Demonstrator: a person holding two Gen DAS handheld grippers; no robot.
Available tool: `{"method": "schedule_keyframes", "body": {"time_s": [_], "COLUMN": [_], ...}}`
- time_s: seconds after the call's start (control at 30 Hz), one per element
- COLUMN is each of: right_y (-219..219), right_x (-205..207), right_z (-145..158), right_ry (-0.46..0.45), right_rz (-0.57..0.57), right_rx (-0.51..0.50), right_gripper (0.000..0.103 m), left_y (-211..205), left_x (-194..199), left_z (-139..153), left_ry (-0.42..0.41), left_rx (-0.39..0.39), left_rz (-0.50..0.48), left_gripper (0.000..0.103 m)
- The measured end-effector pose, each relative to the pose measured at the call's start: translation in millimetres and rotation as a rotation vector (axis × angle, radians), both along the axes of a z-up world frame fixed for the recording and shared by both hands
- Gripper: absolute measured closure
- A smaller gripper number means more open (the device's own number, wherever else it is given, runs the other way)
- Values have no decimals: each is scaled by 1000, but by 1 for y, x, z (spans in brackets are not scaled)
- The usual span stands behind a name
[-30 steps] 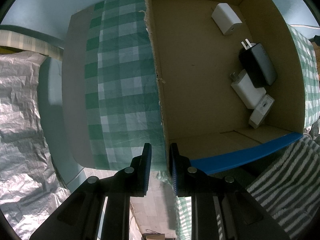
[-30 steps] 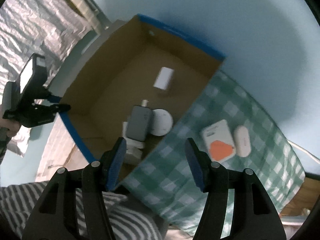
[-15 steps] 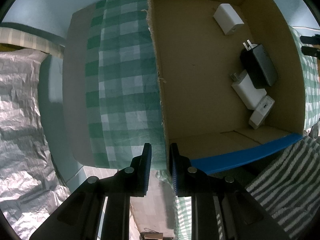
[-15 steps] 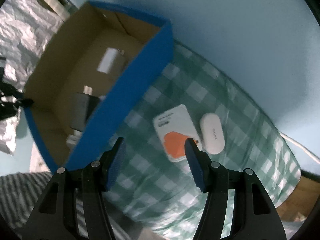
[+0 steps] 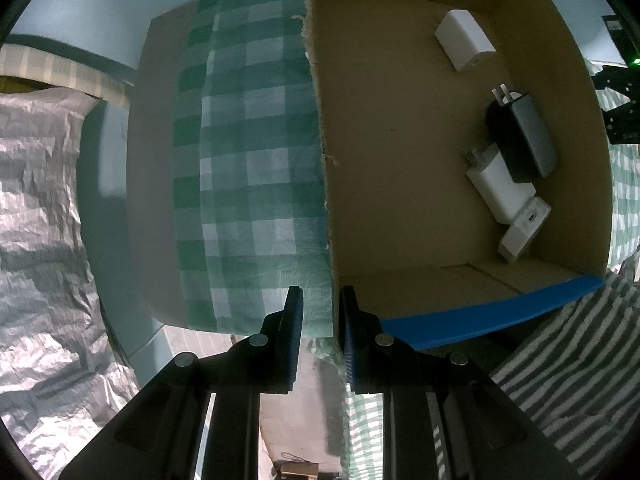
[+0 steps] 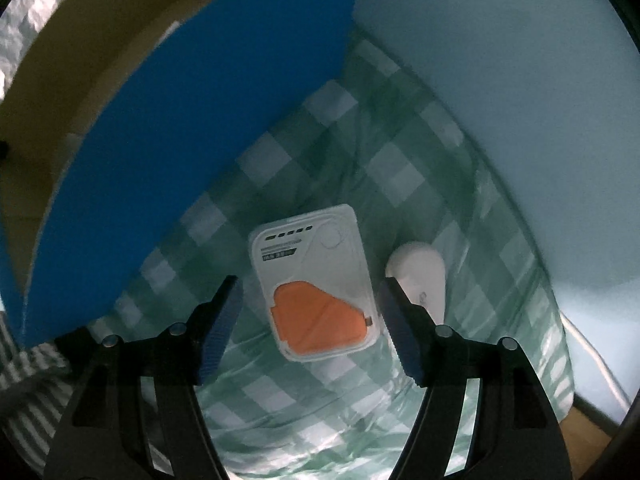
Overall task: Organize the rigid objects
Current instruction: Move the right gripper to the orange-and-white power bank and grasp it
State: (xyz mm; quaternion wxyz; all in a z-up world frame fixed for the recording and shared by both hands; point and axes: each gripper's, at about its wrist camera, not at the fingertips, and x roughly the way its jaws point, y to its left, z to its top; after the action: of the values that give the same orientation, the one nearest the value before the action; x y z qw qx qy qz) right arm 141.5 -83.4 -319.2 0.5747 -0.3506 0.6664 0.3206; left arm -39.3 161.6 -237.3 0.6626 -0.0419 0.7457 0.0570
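Note:
My left gripper [image 5: 320, 312] is shut on the near left wall of the cardboard box [image 5: 326, 184]. Inside the box lie a white charger [image 5: 464, 44], a dark grey adapter [image 5: 524, 140], a white plug adapter [image 5: 496, 188] and a small white block [image 5: 524, 236]. My right gripper [image 6: 310, 320] is open, low over the checked cloth, with its fingers on either side of a white and orange power bank [image 6: 316, 284]. A white oval case [image 6: 420, 276] lies just right of it, against the right finger. The box's blue outer wall [image 6: 192, 120] stands to the left.
The green checked cloth [image 5: 248, 152] covers the table left of the box. Crinkled silver sheeting [image 5: 40, 240] lies at the far left. A striped cloth [image 5: 568, 360] lies at the lower right. A pale blue wall [image 6: 500, 80] rises behind the table.
My right gripper has swung from over the box down to the cloth and now straddles the power bank. The left gripper has stayed on the box wall.

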Motion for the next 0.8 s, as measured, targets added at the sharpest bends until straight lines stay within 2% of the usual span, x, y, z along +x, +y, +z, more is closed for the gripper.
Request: {"method": "schedule_keyframes", "body": {"time_s": [0.17,0.37,0.6,0.8], "right_y": [2,-1,3,-10], "right_x": [0,4,10,13], "right_z": [-18,-35,-37,-34], "right_ry": [21,39,26,29], "right_rz": [15,-38,-137,-271], "right_rx": [-43,-66,-88,-76], "right_gripper": [32,30,37,38], "left_y": [0,0,-2,-3], "left_x": [1,1,1,1], "left_z": [-1,-1,-1,0], "left_ry": [4,4,7,5], "left_rx": [0,1,3,4], "left_rz": [3,-1,-11,-16], "left_gripper": [85,85,85,85]}}
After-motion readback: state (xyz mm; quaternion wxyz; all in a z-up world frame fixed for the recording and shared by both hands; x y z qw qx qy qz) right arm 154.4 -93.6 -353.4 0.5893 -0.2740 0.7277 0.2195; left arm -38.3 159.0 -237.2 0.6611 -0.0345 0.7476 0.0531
